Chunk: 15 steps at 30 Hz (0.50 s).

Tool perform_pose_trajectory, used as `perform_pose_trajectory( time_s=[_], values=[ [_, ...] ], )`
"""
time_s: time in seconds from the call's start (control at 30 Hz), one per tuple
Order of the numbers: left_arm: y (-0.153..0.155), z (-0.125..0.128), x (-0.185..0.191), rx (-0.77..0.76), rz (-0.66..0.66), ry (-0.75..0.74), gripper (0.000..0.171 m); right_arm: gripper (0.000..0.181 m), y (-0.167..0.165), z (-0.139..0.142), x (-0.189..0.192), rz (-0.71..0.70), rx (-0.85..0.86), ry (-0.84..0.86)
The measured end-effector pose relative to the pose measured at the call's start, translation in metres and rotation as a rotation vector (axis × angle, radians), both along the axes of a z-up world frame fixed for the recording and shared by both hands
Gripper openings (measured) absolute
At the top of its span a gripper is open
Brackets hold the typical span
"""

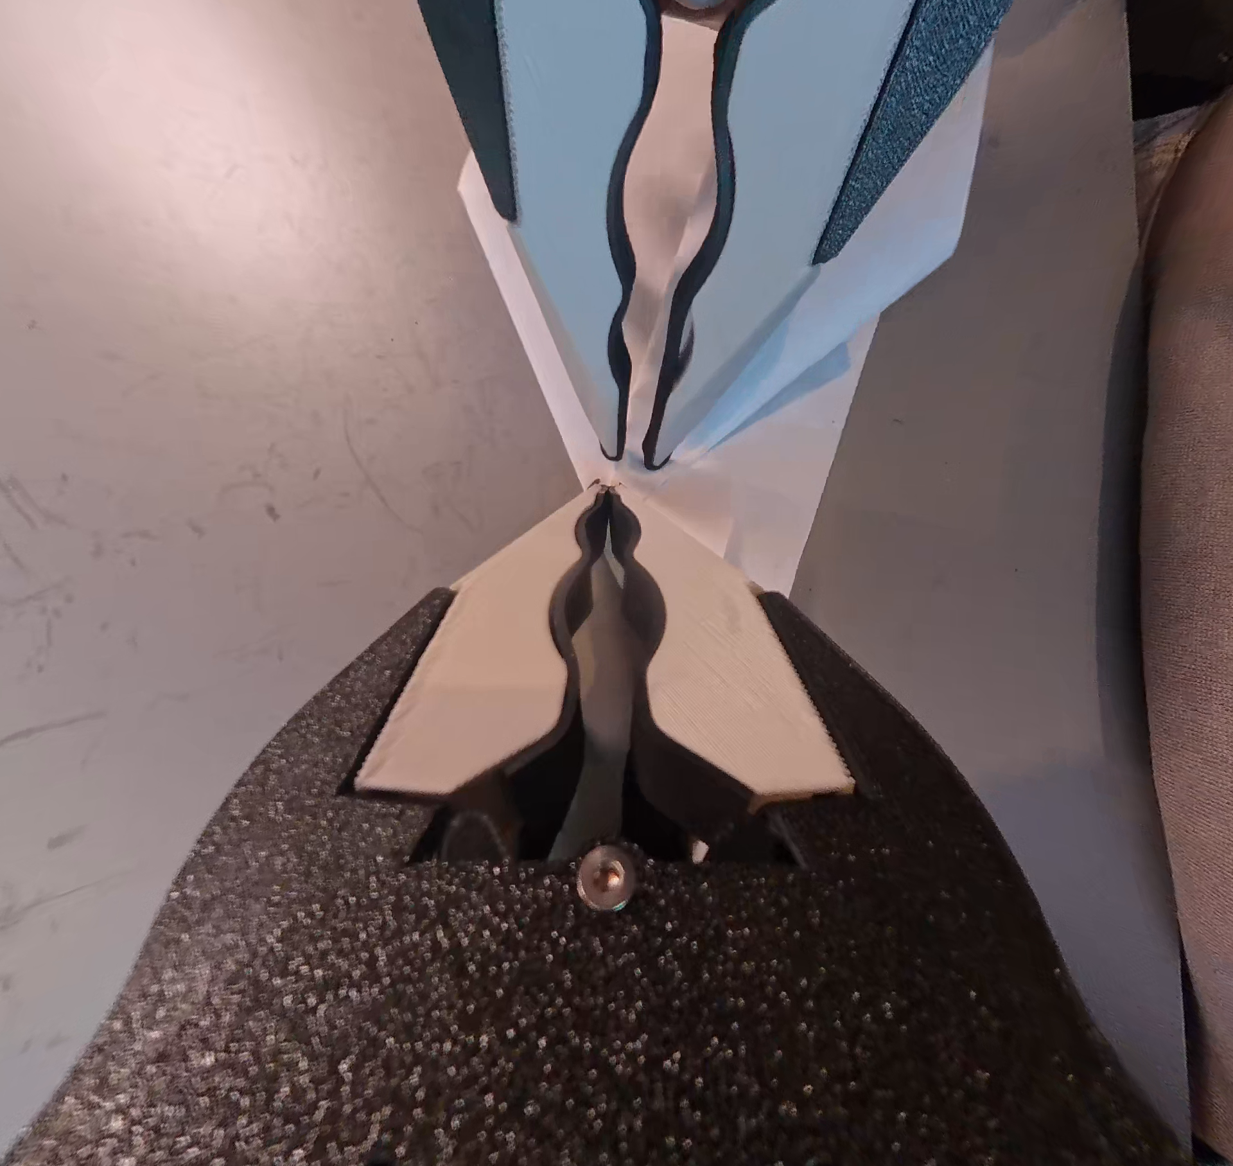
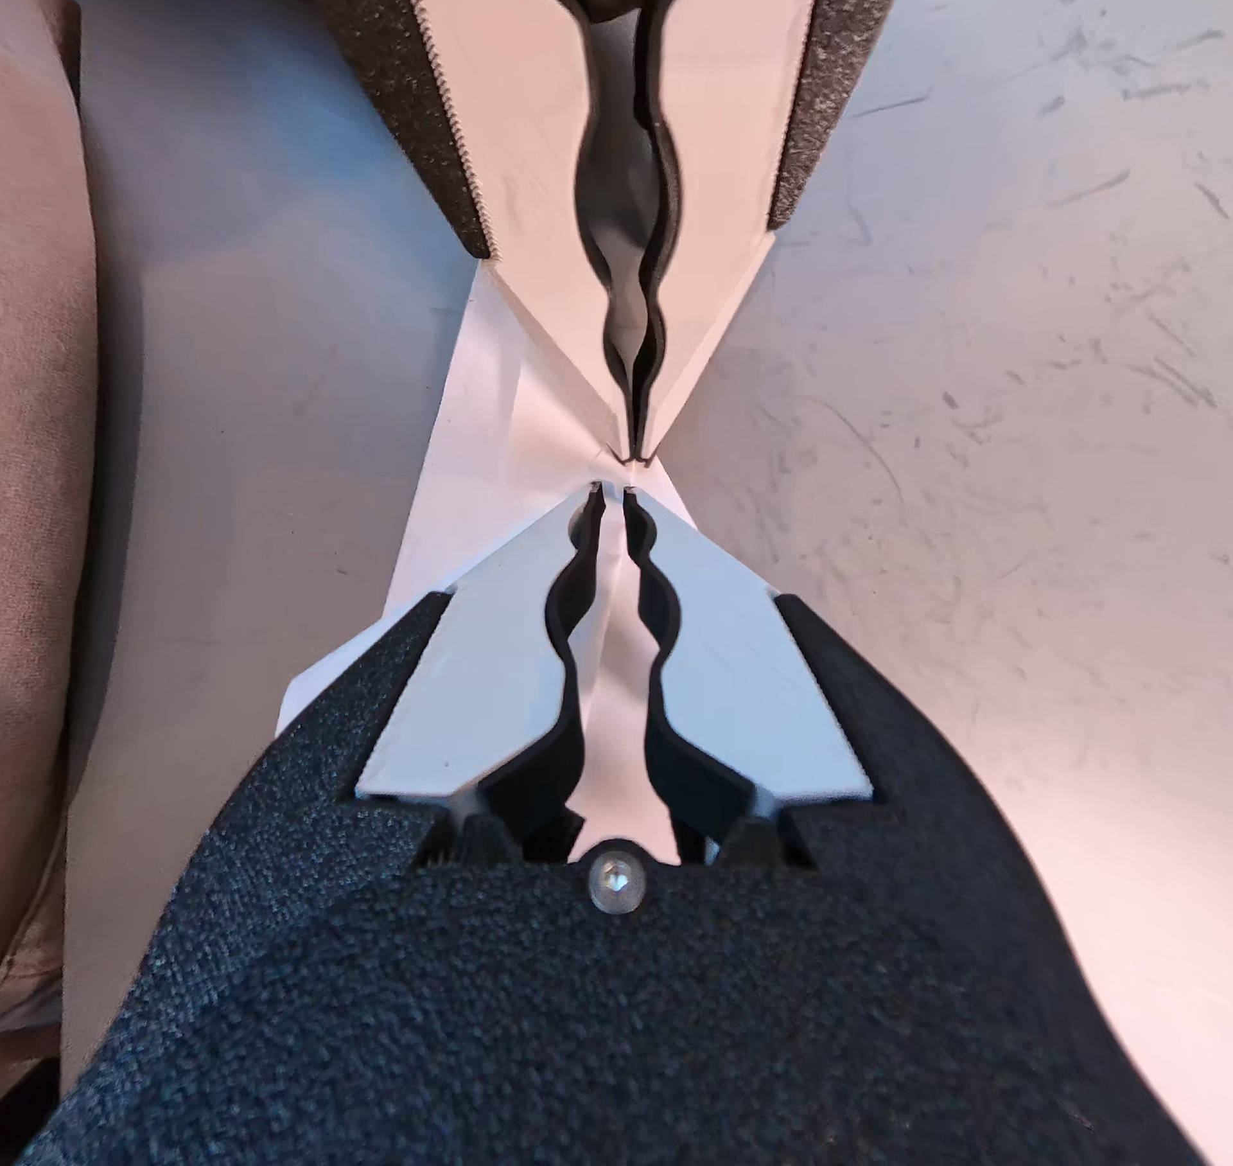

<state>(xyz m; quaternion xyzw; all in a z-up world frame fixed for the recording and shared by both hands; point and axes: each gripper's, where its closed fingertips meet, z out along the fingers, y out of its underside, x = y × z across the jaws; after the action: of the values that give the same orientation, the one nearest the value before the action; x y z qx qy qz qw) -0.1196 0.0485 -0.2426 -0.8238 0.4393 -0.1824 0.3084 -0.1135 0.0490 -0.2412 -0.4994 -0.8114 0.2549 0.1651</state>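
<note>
A scuffed pale table (image 1: 200,333) carries a folded white paper (image 1: 734,520).

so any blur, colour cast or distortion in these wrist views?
Left wrist view: fisheye bowing, pinkish cast on the table, left tool sharp, right tool slightly soft. Right wrist view: same bowing, warm glare lower right, paper blown out.

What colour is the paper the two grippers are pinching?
White. The folded paper shows best in the right wrist view, between the left gripper and right gripper.
</note>
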Motion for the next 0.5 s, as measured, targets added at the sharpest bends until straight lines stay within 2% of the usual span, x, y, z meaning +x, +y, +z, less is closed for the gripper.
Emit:
perform_pose_trajectory(
  time_s=[0.3,0.5],
  values=[
    [0.0,0.0,-0.001,-0.008,0.003,-0.011,0.0,0.005,-0.001,-0.001,0.002,0.024,-0.002,-0.058],
    [-0.001,0.0,-0.002,-0.017,0.025,-0.002,0.0,0.004,0.005,0.003,0.015,-0.016,-0.016,-0.082]
  ],
)
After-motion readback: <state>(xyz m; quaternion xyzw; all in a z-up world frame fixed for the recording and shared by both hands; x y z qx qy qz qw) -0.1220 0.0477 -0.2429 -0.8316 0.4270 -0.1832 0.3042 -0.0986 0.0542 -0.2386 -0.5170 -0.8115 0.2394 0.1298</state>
